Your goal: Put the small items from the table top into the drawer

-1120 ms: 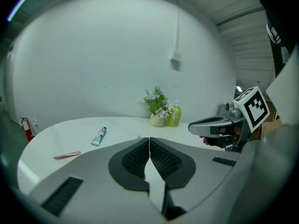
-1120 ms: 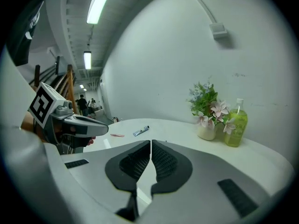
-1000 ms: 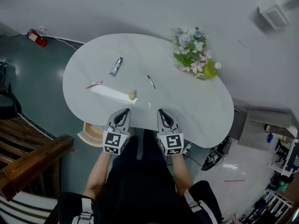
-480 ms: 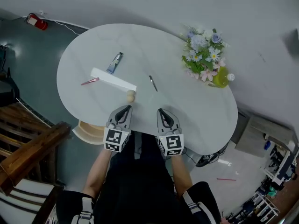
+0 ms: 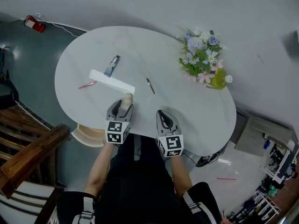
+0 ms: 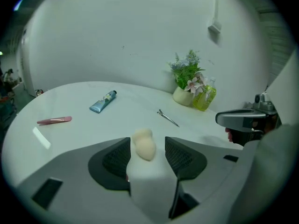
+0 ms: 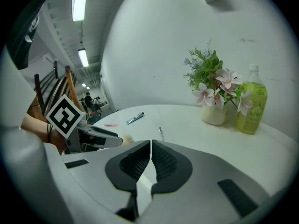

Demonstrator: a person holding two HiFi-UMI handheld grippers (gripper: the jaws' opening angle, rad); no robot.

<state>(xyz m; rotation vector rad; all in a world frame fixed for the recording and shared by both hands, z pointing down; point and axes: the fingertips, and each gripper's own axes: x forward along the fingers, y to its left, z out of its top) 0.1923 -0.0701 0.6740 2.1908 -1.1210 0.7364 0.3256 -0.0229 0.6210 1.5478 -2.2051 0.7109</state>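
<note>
**A:** Which step is this? Looks like the very first pickup to me.

**B:** Same read here. The sponge (image 6: 144, 145) lies on the table (image 5: 187, 111) close to the near edge, a bit left of middle. It's right between the jaws of the left gripper (image 5: 123, 107). Those jaws have just been opening and stand wide apart, with a gap on each side of the sponge, so nothing's gripped yet.

**A:** So next is just closing on it?

**B:** That's my guess. Close gently on the fat part, lift, then carry it left and down to the drawer (image 5: 88, 135). I take that to be the pale wooden thing poking out under the near left edge.

**A:** What's the sponge like?

**B:** Pale beige, matte and gourd-shaped, with a small knob at the far end and a bigger round body nearer the gripper. It's probably squashy and may roll, so no hard squeeze.

**A:** And the right gripper (image 7: 150, 146)?

**B:** Its jaws are pressed together with nothing in them. It sits over the near edge, just right of the left one.

**A:** Other stuff?

**B:** There's a white strip (image 5: 112, 80) just beyond the sponge and a pink tool (image 5: 87, 84) to the left. A tube (image 5: 111, 65) lies farther back and a hair clip (image 5: 150, 85) is off to the right. The flowers (image 5: 198, 55) and a green bottle (image 5: 219, 80) are at the far right.
</note>
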